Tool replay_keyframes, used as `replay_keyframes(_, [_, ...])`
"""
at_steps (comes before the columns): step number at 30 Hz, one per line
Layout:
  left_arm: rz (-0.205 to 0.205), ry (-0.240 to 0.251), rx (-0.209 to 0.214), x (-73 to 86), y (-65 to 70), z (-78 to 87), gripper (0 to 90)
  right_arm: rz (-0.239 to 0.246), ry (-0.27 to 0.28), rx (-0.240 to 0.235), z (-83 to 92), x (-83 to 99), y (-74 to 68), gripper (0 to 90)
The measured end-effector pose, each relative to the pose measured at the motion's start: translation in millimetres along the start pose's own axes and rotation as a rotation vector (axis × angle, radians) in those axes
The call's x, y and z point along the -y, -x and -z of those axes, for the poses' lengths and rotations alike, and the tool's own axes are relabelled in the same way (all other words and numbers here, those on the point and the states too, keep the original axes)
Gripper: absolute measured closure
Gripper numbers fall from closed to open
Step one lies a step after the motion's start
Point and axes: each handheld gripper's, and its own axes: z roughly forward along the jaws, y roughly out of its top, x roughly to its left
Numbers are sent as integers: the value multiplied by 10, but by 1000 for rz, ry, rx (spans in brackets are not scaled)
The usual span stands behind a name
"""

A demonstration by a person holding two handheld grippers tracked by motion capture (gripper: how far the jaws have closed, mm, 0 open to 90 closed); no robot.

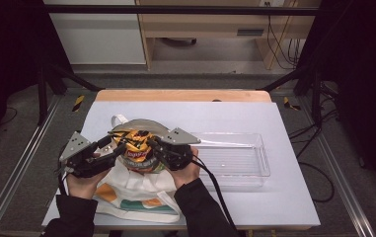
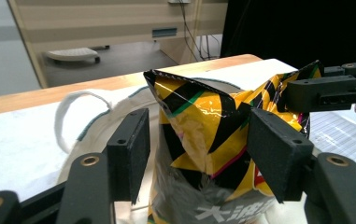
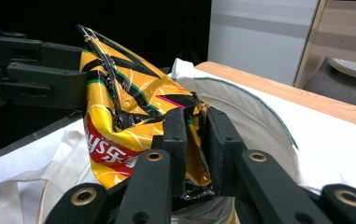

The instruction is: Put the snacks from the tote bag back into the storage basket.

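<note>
A white-covered tabletop (image 1: 274, 123) with a wooden far edge stands inside a dark frame, cabinets and cables behind it. On it lie a cream tote bag (image 1: 136, 190) and, to its right, a clear plastic tray (image 1: 244, 160). A yellow-and-black snack bag (image 1: 137, 145) stands upright in the tote's open mouth, its lower part inside the cloth and its crumpled top above the rim. The right gripper (image 3: 196, 135) has its fingers pressed together on a fold of the snack bag's top edge. The left gripper (image 2: 194, 154) has its fingers spread wide on either side of the packet, with no pad clearly pressing on the foil. My reading is that the packet is partway between the tote and the open air: the grip is secured on one side, and either drawing it out toward the tray or pushing it in is left to do.
</note>
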Motion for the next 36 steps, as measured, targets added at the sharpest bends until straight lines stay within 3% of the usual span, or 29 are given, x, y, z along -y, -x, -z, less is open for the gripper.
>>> replay_keyframes(3, [17, -10, 51, 7, -32, -62, 452, -8, -2, -3, -4, -2, 10, 821])
replay_keyframes(7, [21, -20, 66, 11, -33, -97, 527, -5, -2, -2, -12, 1, 5, 831])
replay_keyframes(9, [26, -25, 54, 10, -27, -111, 630, 2, -2, 3, -15, 4, 0, 835])
replay_keyframes(11, [28, -27, 49, 11, -28, -114, 664, 2, -3, 1, -13, 3, 4, 835])
replay_keyframes(14, [27, -31, 31, 21, -13, -124, 785, 1, -1, -4, -12, 3, 1, 833])
replay_keyframes(15, [18, -31, 9, 29, 9, -128, 812, -4, 3, -6, -14, 1, -3, 806])
replay_keyframes(19, [4, -31, -27, 44, 45, -128, 866, -7, 21, -2, 9, -6, -8, 655])
replay_keyframes(24, [7, -29, -41, 54, 75, -118, 885, 13, 17, 8, 43, -4, -22, 620])
replay_keyframes(27, [8, -31, -50, 58, 96, -106, 889, 5, 12, -1, 42, -4, -18, 662])
replay_keyframes(30, [11, -31, -49, 53, 112, -86, 890, -27, -4, -16, 38, -13, -2, 834])
replay_keyframes(36, [15, -26, -39, 28, 140, -29, 894, -22, -11, -12, 62, -36, -7, 886])
